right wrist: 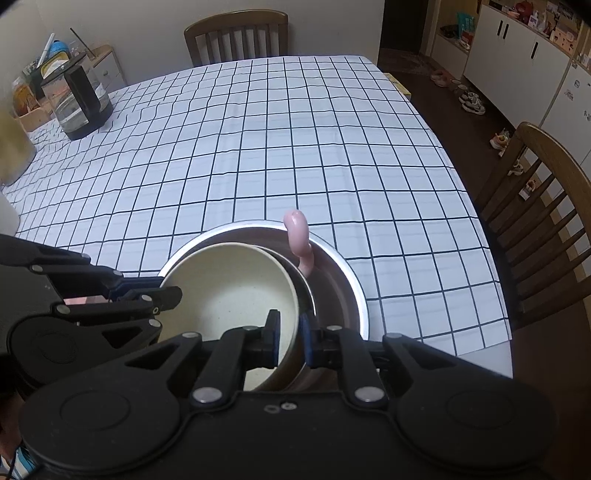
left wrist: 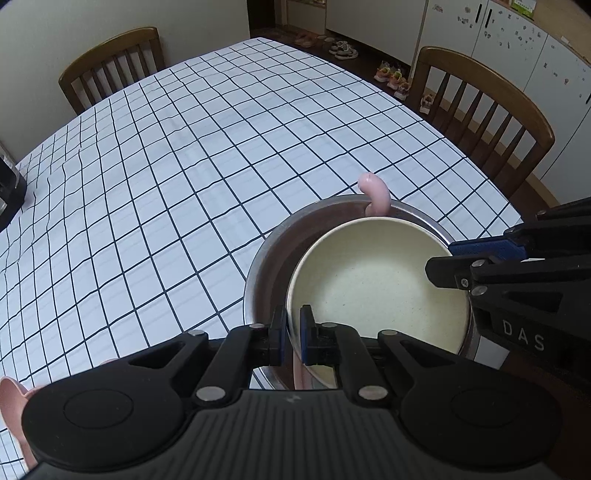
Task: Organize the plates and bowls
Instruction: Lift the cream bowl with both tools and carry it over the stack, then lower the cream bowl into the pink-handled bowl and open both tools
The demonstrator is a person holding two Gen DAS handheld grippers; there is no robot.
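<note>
A cream bowl (left wrist: pixel 376 291) sits tilted inside a larger steel bowl (left wrist: pixel 266 273) on the checked tablecloth. A curved pink piece (left wrist: pixel 376 195) hooks over the steel bowl's far rim. My left gripper (left wrist: pixel 293 330) is shut on the cream bowl's near-left rim; in the right wrist view it (right wrist: pixel 173 291) comes in from the left. My right gripper (right wrist: pixel 290 332) straddles the cream bowl (right wrist: pixel 229 291) at its right rim, pads slightly apart from the wall, inside the steel bowl (right wrist: pixel 340 280). The left wrist view shows it (left wrist: pixel 443 260) at the right.
A glass kettle (right wrist: pixel 79 99) stands at the table's far left corner. Wooden chairs (left wrist: pixel 487 110) (right wrist: pixel 236 33) flank the table. The table's edge (right wrist: pixel 491 332) runs close on the right. A pink item (left wrist: pixel 11 398) lies by my left gripper's body.
</note>
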